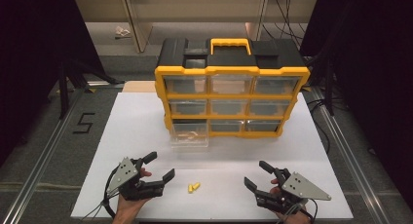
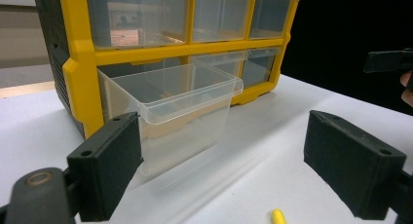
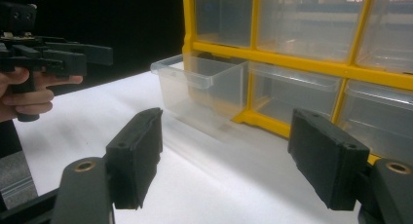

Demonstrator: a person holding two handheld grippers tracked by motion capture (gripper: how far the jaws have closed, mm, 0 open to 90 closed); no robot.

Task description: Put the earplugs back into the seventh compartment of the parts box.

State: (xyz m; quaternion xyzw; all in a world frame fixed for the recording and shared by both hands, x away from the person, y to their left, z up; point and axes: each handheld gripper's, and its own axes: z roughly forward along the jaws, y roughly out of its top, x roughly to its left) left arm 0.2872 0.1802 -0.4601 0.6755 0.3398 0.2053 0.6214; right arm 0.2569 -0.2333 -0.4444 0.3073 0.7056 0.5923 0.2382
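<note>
A single black figure "5" (image 1: 84, 122) is marked on the grey floor (image 1: 44, 136), left of the white table (image 1: 136, 131) (apparently made of tape strips). Nothing else is legible.

Counts: 1 organizer, 9 drawers, 2 yellow pieces, 2 grippers
One yellow-and-black drawer organizer (image 1: 232, 68) at the far middle of one white table (image 1: 146, 136), nine clear drawers in three rows of three; one of them, the pulled-out drawer (image 1: 190, 134), at bottom left, eight pushed in; two small yellow pieces (image 1: 194, 187) touching, near middle; two hand-held grippers, left gripper (image 1: 157, 166) near left, right gripper (image 1: 258, 174) near right
</note>
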